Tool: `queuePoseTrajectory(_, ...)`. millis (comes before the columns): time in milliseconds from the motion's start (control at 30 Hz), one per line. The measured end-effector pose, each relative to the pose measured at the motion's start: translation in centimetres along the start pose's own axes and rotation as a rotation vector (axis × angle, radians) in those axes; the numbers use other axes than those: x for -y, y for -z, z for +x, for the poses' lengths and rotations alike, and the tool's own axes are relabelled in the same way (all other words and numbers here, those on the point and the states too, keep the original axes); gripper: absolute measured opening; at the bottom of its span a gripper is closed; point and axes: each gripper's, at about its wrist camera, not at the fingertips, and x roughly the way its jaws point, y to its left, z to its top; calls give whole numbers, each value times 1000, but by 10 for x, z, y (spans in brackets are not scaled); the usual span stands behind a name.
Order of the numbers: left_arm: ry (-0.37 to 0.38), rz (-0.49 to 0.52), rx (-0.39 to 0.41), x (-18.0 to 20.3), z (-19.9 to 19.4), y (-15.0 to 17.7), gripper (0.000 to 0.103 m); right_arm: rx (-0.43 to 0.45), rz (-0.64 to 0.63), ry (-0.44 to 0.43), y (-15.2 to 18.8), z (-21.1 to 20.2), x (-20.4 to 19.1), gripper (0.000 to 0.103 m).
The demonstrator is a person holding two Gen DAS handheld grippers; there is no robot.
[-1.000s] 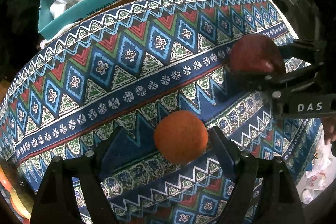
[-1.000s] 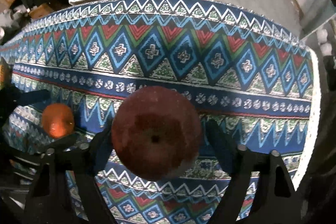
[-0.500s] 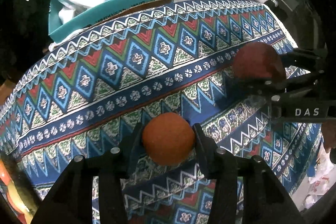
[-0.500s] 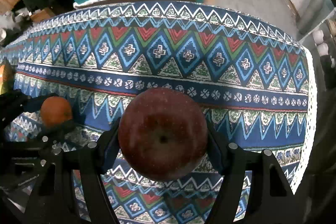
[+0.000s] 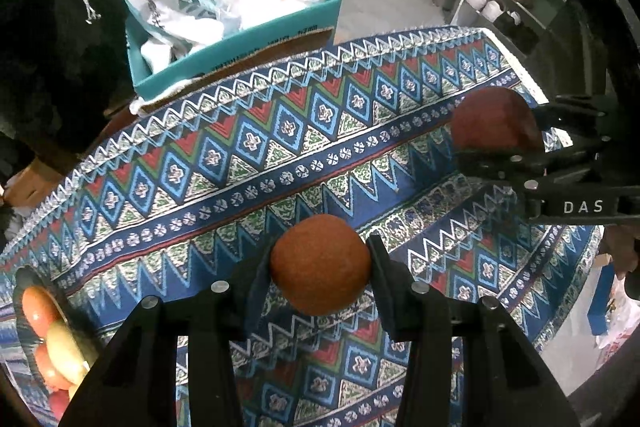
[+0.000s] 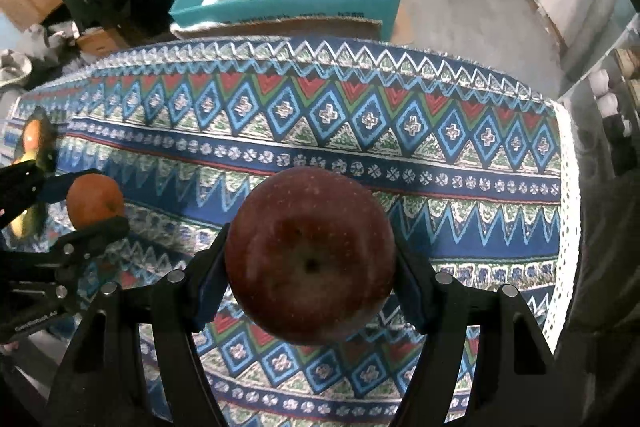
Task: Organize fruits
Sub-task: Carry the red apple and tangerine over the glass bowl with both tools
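Both grippers loaded up, fruit off the patterned tablecloth (image 5: 248, 143)

Left gripper (image 5: 320, 269) clamped on the orange (image 5: 319, 265), right gripper (image 6: 310, 267) clenched around the red apple (image 6: 310, 263), both above the cloth; bowl of fruit (image 5: 46, 339) at the far left edge, teal box (image 5: 240, 39) behind the table

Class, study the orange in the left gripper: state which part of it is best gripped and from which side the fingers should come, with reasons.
Grip the orange across its widest middle, from above, one finger on each flank, as the left gripper does now. It is round with no handle, so only opposite points on the equator hold it securely.
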Motion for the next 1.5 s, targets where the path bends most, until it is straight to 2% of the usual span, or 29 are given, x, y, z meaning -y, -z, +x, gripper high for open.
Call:
queuePoseTrajectory(133, 6, -6, 17, 2, -17, 2, 47, 32, 25, -44, -1, -18, 0, 71)
queuePoseTrajectory(300, 8, -4, 39, 4, -39, 6, 47, 76, 1, -45, -1, -45, -13, 71)
queuePoseTrajectory(500, -19, 25, 103, 7, -71, 13, 47, 119, -15, -52, -3, -71, -29, 71)
queuePoseTrajectory(800, -8, 10, 149, -2, -106, 25, 47, 178, -45, -102, -10, -100, -54, 71)
queuePoseTrajectory(1233, -48, -50, 208, -35, -146, 46, 47, 229, -107, -152, -21, -123, -99, 71)
queuePoseTrajectory(1500, -69, -86, 231, -59, -165, 59, 47, 243, -158, -203, -37, -131, -141, 71)
